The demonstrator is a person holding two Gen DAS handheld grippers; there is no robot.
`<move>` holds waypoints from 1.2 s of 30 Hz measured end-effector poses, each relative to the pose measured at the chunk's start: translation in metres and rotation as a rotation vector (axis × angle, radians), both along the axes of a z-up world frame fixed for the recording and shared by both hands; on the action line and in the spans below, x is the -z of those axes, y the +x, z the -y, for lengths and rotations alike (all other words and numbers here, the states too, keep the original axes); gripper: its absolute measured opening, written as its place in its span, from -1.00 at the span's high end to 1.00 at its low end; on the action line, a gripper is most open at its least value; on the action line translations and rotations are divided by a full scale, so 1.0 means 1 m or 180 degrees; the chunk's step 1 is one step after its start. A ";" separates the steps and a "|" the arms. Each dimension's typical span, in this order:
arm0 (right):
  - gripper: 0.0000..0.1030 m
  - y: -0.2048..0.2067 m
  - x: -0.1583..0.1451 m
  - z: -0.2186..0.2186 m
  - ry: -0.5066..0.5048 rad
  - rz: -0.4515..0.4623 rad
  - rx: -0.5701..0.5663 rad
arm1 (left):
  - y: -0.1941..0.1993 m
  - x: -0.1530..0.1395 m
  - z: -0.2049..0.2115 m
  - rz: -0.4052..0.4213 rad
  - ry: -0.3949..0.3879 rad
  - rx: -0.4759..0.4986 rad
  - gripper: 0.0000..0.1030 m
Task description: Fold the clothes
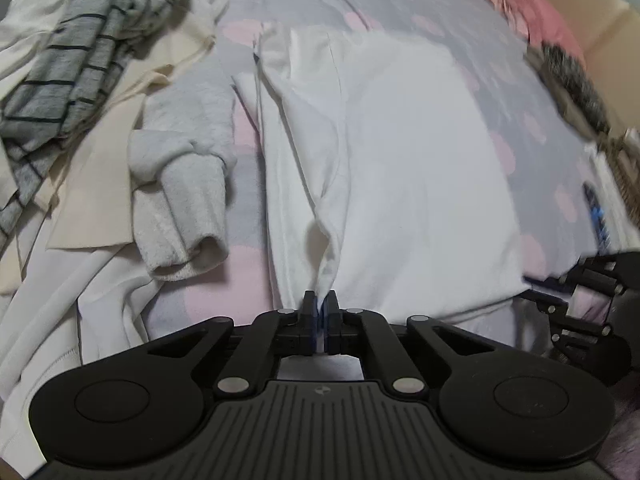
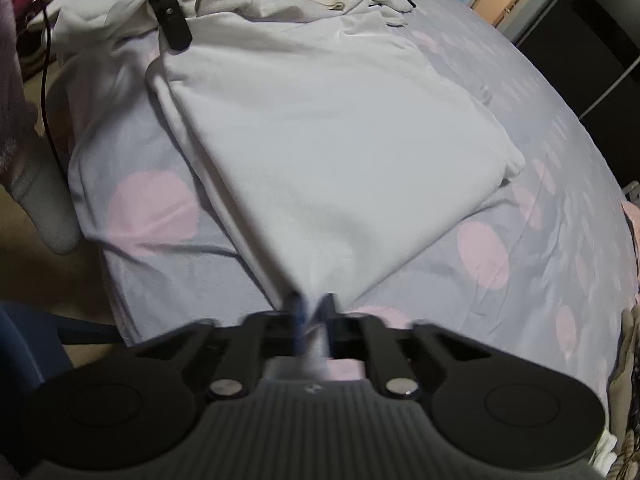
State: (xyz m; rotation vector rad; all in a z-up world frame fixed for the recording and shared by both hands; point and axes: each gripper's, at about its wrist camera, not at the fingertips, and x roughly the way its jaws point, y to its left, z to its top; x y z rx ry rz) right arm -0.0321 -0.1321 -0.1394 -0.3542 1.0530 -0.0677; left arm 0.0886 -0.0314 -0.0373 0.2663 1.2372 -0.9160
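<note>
A white garment (image 1: 404,168) lies partly folded on the bed, long side running away from me in the left wrist view. My left gripper (image 1: 320,304) is shut on its near edge, pinching a ridge of cloth. In the right wrist view the same white garment (image 2: 336,152) stretches taut between both grippers. My right gripper (image 2: 312,308) is shut on a near corner of it, the image blurred. The left gripper (image 2: 176,38) shows at the far corner, dark and narrow. The right gripper (image 1: 576,288) appears at the right edge of the left wrist view.
A grey bedsheet with pink spots (image 1: 532,132) covers the bed. A pile of clothes lies left: a grey fleece sleeve (image 1: 180,200), a cream piece (image 1: 104,184), a grey checked cloth (image 1: 68,76). A pink blanket (image 1: 532,12) sits far right. A socked foot (image 2: 44,204) stands beside the bed.
</note>
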 end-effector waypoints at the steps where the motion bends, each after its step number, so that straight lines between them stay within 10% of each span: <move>1: 0.91 -0.002 -0.005 0.000 -0.0009 0.0026 0.0011 | 0.002 -0.005 -0.006 -0.0062 -0.0095 -0.0046 0.99; 14: 0.91 0.005 0.015 0.001 -0.0056 -0.0217 -0.0054 | 0.005 0.045 0.007 -0.0279 0.0294 -0.0023 0.98; 20: 0.71 0.005 0.001 0.014 0.0270 -0.0302 0.0065 | 0.002 0.025 0.010 -0.0211 0.0372 0.0128 0.79; 24: 0.47 0.001 -0.030 0.037 0.0787 -0.0129 0.0319 | 0.003 -0.003 0.007 0.0045 0.0228 0.0149 0.12; 36: 0.20 0.044 -0.050 0.138 0.1802 0.0586 0.1818 | 0.057 -0.011 0.060 0.0467 -0.0098 -0.0154 0.11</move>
